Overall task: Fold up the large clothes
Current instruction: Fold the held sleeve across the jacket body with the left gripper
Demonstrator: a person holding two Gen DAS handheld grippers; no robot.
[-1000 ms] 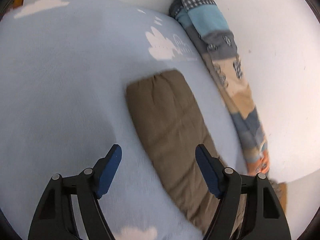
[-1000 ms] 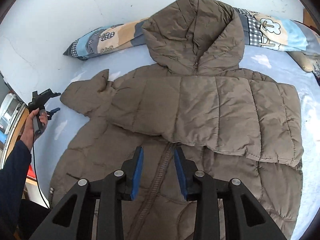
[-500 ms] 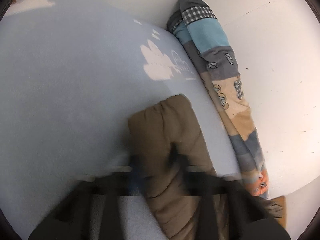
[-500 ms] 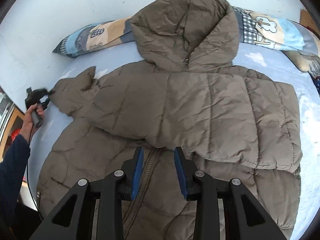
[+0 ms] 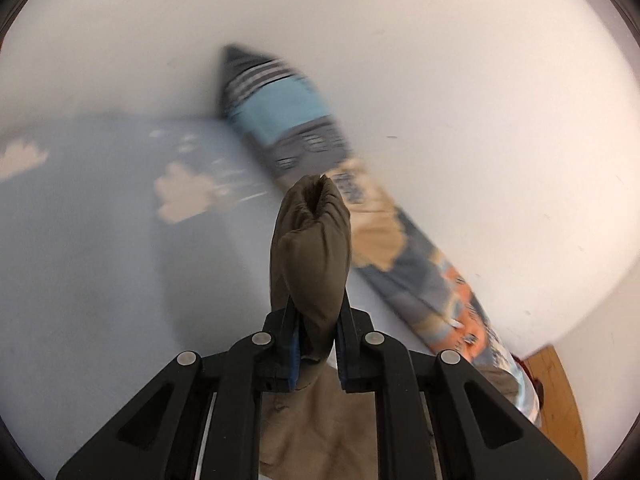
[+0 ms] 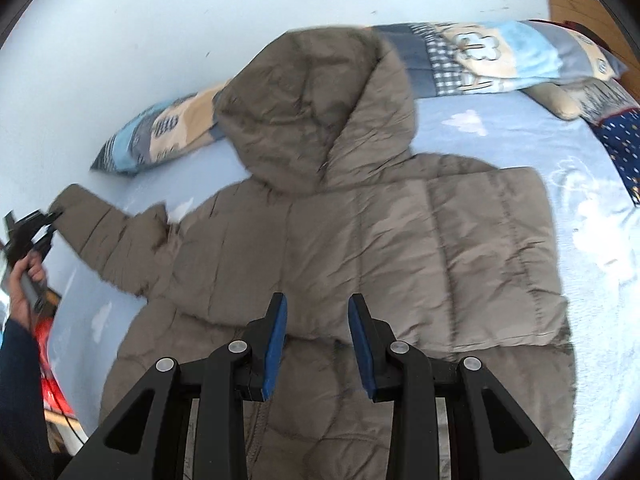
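Brown quilted cuff [image 5: 310, 248] clamped between the blue pads of the left gripper [image 5: 316, 334], jaws squeezed tight on the puffy fabric, sleeve end bulging out ahead of the fingertips and raised clear of the pale blue cloud-print bedsheet [image 5: 80, 240]. Blurred behind it, a long patchwork pillow [image 5: 288, 120] against the white wall [image 5: 440, 60]. From the right wrist view, same brown hooded puffer jacket [image 6: 360, 240] spread front-up on the bedsheet [image 6: 500, 136], hood [image 6: 316, 108] lying over the patchwork pillow [image 6: 500, 56], 1 sleeve already folded across the chest, the other sleeve [image 6: 108, 232] stretched out to the left edge and pinched at its cuff by the left gripper [image 6: 48, 224], held in a hand [image 6: 24, 284] with a dark sleeve behind it. Right gripper [image 6: 318, 344] hanging above the lower front near the zip, jaws partly apart, nothing between the pads, not touching the fabric as far as visible. Likely light for its bulk, soft and springy, with a smooth shell that may slide under a shallow pinch and padding that will puff back after pressing. Best taken at firmer edges: cuff, hem, shoulder seam or quilting lines, biting deep enough to catch both layers. Probably best to carry the lifted sleeve across the chest, then press the fold flat.
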